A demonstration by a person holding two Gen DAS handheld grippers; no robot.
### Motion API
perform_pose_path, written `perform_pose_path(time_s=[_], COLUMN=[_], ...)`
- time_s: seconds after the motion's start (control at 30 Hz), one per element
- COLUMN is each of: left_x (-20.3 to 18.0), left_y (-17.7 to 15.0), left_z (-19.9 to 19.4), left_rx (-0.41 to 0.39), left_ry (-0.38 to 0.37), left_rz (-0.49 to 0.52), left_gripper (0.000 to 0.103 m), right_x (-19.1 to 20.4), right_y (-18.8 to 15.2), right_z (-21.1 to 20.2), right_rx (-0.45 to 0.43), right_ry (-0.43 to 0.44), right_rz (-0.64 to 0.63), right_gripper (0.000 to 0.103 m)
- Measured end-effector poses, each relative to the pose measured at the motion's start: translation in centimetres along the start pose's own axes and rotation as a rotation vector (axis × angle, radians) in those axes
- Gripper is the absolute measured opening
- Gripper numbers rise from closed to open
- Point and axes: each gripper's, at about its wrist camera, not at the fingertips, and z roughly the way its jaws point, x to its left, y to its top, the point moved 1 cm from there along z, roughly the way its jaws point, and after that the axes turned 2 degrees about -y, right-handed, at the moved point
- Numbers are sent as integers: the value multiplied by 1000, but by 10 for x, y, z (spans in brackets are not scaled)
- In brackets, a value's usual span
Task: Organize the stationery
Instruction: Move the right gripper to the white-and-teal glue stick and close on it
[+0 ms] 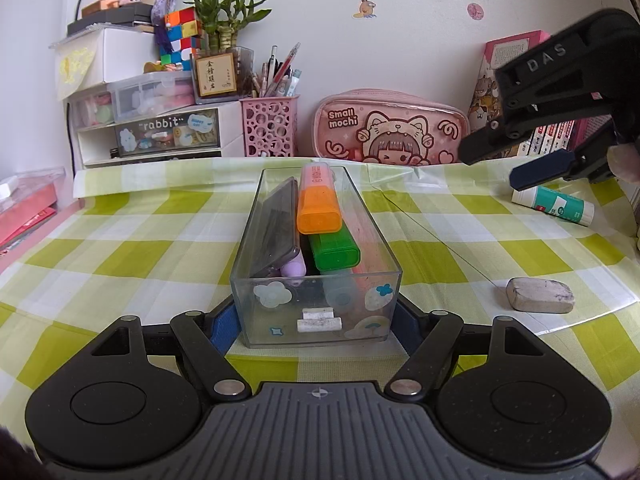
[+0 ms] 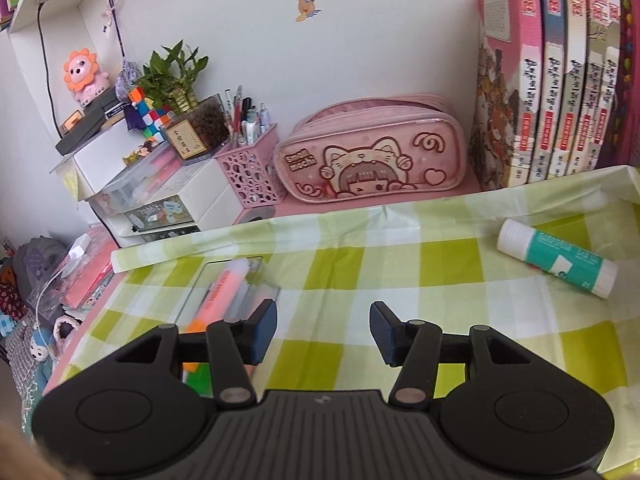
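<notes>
A clear plastic box (image 1: 256, 312) stands on the green checked cloth, holding an orange highlighter (image 1: 318, 204), a green highlighter (image 1: 334, 250), a dark flat case (image 1: 276, 228) and a purple item. My left gripper (image 1: 316, 326) is shut on the box's near end, one pad at each side. My right gripper (image 2: 323, 330) is open and empty, held above the cloth to the right of the box (image 2: 228, 284); it also shows in the left wrist view (image 1: 504, 164). A glue stick (image 2: 556, 258) lies at the far right. A grey eraser (image 1: 540, 294) lies right of the box.
A pink pencil case (image 2: 372, 160), a pink pen holder (image 2: 252, 172), white drawers (image 1: 148, 132) and a row of books (image 2: 560, 80) line the back wall. The table's left edge drops off beside a pink box (image 1: 28, 208).
</notes>
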Motion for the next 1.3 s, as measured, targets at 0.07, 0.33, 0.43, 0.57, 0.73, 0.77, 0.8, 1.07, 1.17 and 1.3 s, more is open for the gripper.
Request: perform_pose_path(time_s=[0.07, 0.33, 0.43, 0.57, 0.73, 0.77, 0.8, 1.07, 1.17, 1.3], left_x=[0, 0, 0, 0, 0, 0, 0, 0, 0, 0], left_y=[0, 0, 0, 0, 0, 0, 0, 0, 0, 0], left_z=[0, 0, 0, 0, 0, 0, 0, 0, 0, 0], left_rx=[0, 0, 0, 0, 0, 0, 0, 0, 0, 0], left_ry=[0, 0, 0, -1, -1, -1, -1, -1, -1, 0], left_rz=[0, 0, 0, 0, 0, 0, 0, 0, 0, 0], left_gripper=[74, 74, 74, 74, 74, 74, 74, 74, 74, 74], right_x=[-12, -60, -77, -95, -108, -110, -111, -118, -117, -108], right_y=[0, 5, 13, 23, 30, 31, 31, 33, 30, 26], right_z=[-2, -14, -15, -10, 4, 8, 12, 34, 34, 28], right_rx=[-4, -28, -42, -45, -7, -1, 7, 66, 91, 113], right_ry=[-21, -152, -215, -291, -334, -341, -346, -372, -347, -277], right_rz=[5, -4, 5, 2, -14, -16, -20, -63, -62, -59], right_gripper=[66, 72, 77, 80, 80, 80, 80, 83, 83, 83])
